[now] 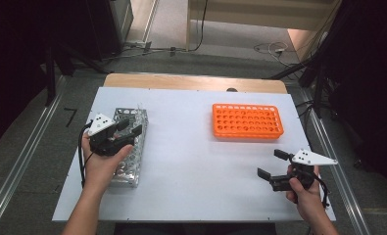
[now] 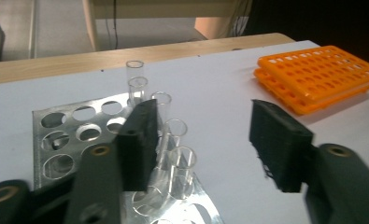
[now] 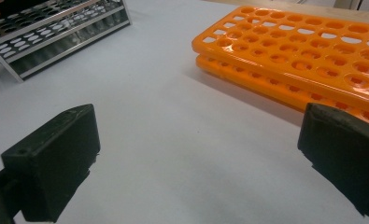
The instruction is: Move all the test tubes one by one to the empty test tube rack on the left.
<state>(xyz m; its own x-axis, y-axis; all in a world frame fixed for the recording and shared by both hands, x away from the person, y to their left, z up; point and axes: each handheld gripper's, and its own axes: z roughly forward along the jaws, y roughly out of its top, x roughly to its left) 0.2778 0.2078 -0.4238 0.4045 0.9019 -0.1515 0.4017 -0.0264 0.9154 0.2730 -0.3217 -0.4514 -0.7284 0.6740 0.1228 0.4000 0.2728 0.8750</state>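
A: The white table (image 1: 191,161) carries two racks. The metal rack (image 1: 130,161) lies at its left side, under the person's left hand (image 1: 100,169); the orange rack (image 1: 247,121) lies flat toward the far right, well apart from it.

B: And the metal rack's contents?

A: In the left gripper view, clear glass test tubes (image 2: 180,163) stand upright in a row along one edge of the metal rack (image 2: 60,135), open mouths up; the holes beside them look vacant.

B: The left gripper?

A: The left gripper (image 1: 127,128) hovers over the far part of the metal rack. Its jaws stand partly apart. One jaw sits just beside the tube row, the other out over bare table; no tube is pinched between them.

B: The right gripper?

A: The right gripper (image 1: 273,163) rests low near the table's right front corner, held in the right hand (image 1: 303,193). Its jaws are spread wide with only tabletop between them, the orange rack (image 3: 303,56) ahead.
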